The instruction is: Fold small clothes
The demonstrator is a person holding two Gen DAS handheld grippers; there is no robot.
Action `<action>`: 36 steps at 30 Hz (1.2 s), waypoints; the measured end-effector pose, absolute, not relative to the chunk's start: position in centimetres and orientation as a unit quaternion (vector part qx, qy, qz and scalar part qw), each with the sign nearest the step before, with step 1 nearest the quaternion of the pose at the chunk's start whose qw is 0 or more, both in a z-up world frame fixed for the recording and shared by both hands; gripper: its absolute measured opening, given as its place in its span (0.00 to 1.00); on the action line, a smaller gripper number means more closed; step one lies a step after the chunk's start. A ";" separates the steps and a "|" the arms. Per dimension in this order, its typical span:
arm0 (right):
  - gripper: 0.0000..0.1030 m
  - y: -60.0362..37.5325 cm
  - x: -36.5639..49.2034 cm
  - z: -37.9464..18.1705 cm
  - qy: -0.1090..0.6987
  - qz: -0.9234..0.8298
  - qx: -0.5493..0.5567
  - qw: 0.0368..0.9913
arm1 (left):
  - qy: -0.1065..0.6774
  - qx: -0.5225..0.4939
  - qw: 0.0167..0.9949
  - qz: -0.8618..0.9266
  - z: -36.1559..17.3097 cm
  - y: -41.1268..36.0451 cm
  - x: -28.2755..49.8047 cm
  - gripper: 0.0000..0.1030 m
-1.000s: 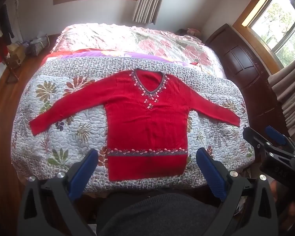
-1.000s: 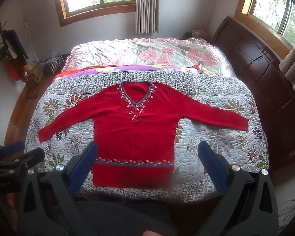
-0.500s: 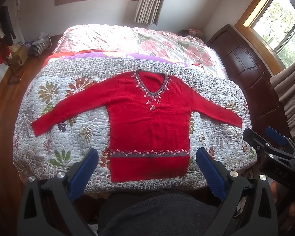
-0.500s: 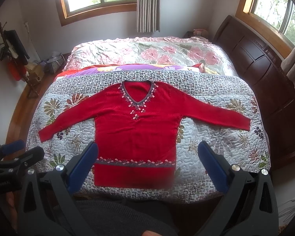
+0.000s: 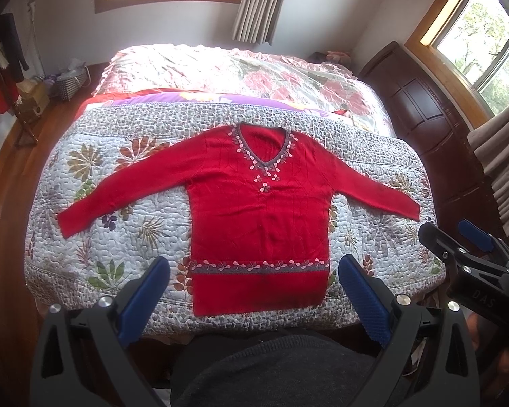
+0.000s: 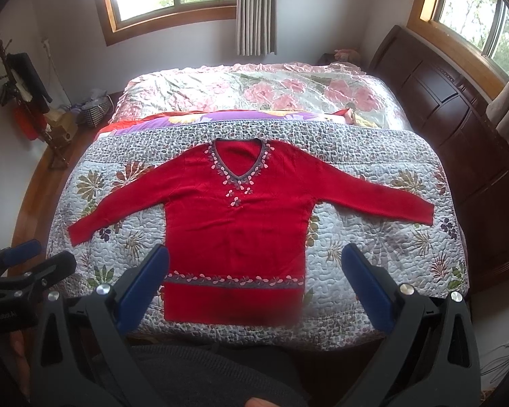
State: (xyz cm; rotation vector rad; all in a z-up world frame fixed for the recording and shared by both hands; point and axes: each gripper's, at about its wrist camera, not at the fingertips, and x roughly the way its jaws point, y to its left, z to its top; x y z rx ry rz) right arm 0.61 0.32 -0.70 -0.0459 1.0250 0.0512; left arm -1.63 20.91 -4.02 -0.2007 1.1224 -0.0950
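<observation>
Your left tool point(image 5: 252, 286) and right tool point(image 6: 254, 276) are both spread wide and grasp nothing. The red sweater point(image 5: 254, 210) lies flat on the quilt point(image 5: 118, 237) of the bed, sleeves out, just ahead of both tools, untouched.

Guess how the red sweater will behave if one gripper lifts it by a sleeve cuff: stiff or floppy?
Probably floppy: the red sweater is knit and lies flat, following the quilt. Lifted at one cuff, the sleeve would likely rise first and the body drag behind. It may cling rather than slide, since the quilt's stitched surface looks textured. Both grippers are open, clear of it.
</observation>
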 end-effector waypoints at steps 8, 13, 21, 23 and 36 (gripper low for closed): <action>0.97 0.3 0.6 -0.8 0.491 0.026 -0.022 0.871 | 0.530 -0.094 0.841 -0.044 -4.1 21.0 -1.6 0.96; 0.97 0.5 0.6 -0.8 0.490 0.026 -0.022 0.871 | 0.530 -0.094 0.842 -0.044 -4.1 21.0 -1.5 0.96; 0.97 0.8 0.8 -0.8 0.492 0.028 -0.023 0.870 | 0.530 -0.093 0.842 -0.044 -4.1 21.1 -1.5 0.96; 0.97 0.8 0.9 -0.6 0.491 0.029 -0.024 0.870 | 0.529 -0.094 0.842 -0.043 -4.1 21.2 -1.5 0.96; 0.97 0.6 1.2 -0.6 0.492 0.031 -0.025 0.869 | 0.528 -0.094 0.843 -0.042 -3.9 21.6 -1.3 0.96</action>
